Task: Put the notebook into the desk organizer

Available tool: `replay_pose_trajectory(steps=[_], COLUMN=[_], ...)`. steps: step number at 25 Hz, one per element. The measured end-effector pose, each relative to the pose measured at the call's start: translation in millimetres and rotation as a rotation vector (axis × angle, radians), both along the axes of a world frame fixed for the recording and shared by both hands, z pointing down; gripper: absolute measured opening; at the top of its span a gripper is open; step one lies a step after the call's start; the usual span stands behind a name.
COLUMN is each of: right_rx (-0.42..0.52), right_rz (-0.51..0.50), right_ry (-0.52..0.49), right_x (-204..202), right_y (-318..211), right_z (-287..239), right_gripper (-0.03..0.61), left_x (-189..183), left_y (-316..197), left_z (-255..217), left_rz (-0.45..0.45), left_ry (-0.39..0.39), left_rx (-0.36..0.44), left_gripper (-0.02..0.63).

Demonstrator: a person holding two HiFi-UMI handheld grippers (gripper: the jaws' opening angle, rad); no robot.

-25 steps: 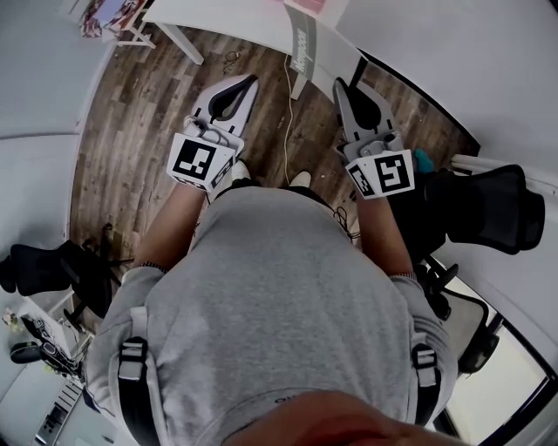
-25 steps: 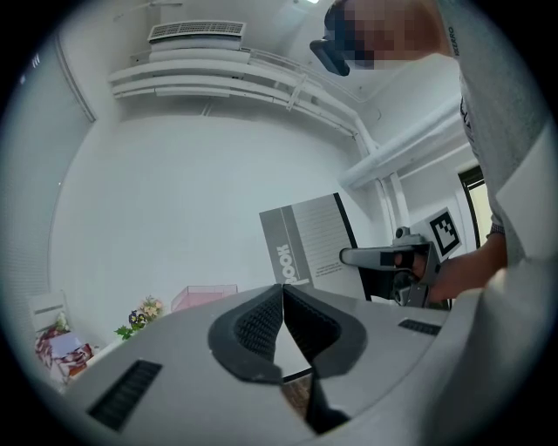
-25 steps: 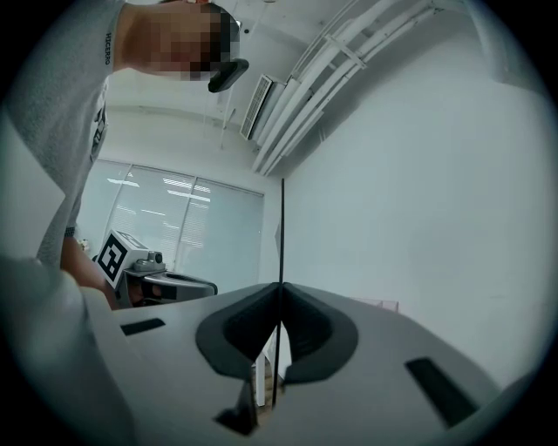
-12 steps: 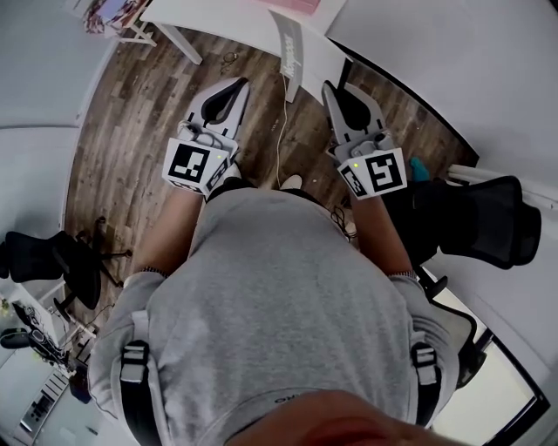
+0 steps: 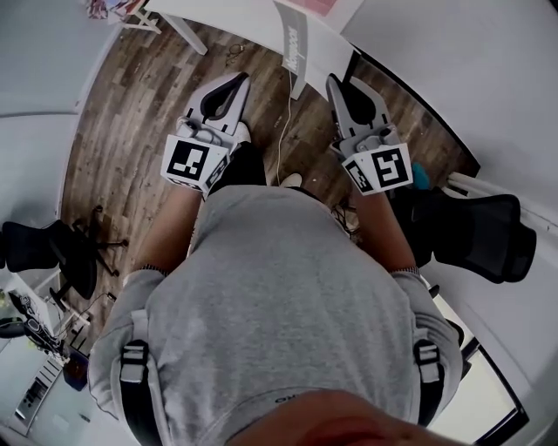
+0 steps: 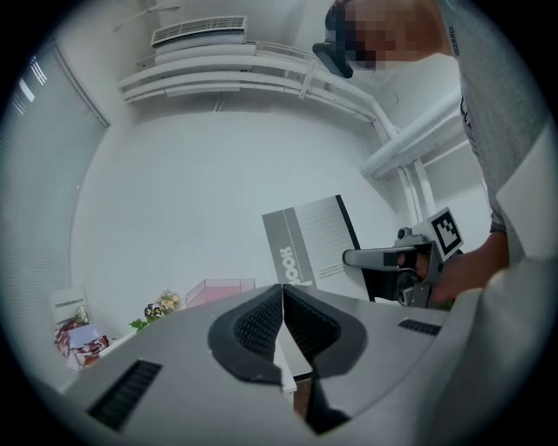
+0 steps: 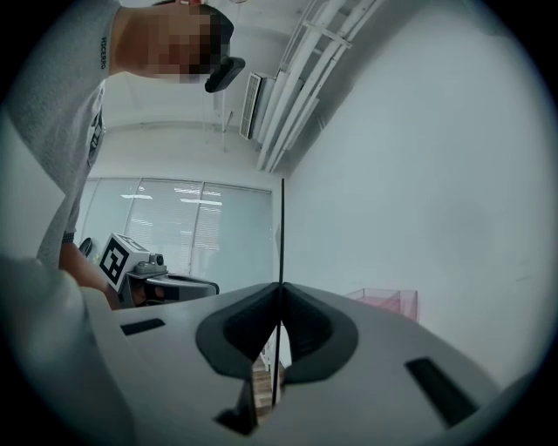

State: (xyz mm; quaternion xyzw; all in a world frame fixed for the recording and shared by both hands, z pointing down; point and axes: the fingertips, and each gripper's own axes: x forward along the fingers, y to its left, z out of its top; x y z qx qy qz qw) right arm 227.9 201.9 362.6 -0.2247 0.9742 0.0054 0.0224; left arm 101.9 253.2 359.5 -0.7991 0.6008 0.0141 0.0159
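Right tool [image 5: 333, 83] is pinching the notebook [image 5: 295, 43], top middle; left tool [image 5: 241, 80] is clenched empty.
It may be slipping from that thin edge pinch.

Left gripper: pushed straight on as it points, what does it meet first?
Probably the notebook in the right gripper: its grey band stands above the left gripper's tips. Depth is unclear; possibly the desk instead.

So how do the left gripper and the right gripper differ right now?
The right gripper is shut on the notebook, gripping its dark spine edge with it upright; the left gripper is shut on nothing. The right gripper sees the notebook as a thin edge-on line, while the left gripper faces its grey cover. Both have jaws together and point toward the white table.
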Motion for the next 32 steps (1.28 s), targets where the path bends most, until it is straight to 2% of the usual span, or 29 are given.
replay_pose_trajectory(steps=[5,13,22,32], right_rx=[0.003,-0.010,-0.030,-0.060], right_rz=[0.012,0.058,0.113,0.145], right_ry=[0.032,0.041,0.063,0.055], right_x=[-46.6,-127.2,-185.7,-192.3], right_y=[-34.8,-90.6,-133.8,-168.2], right_z=[1.9,-3.2,0.9,11.9], right_gripper=[0.015,0.015,0.015,0.015], left_x=[-47.0,-122.6,-179.1,-186.3], left_y=[-39.6,-106.0,-160.2,-196.7], left_z=[-1.1,-10.1,-9.5,3.8], left_rz=[0.016,0.080,0.152,0.185], left_ry=[-0.017,-0.001,0.011,0.014], left_rx=[0.010,0.027,0.019,-0.005], left_gripper=[0.020,0.020,0.020,0.021])
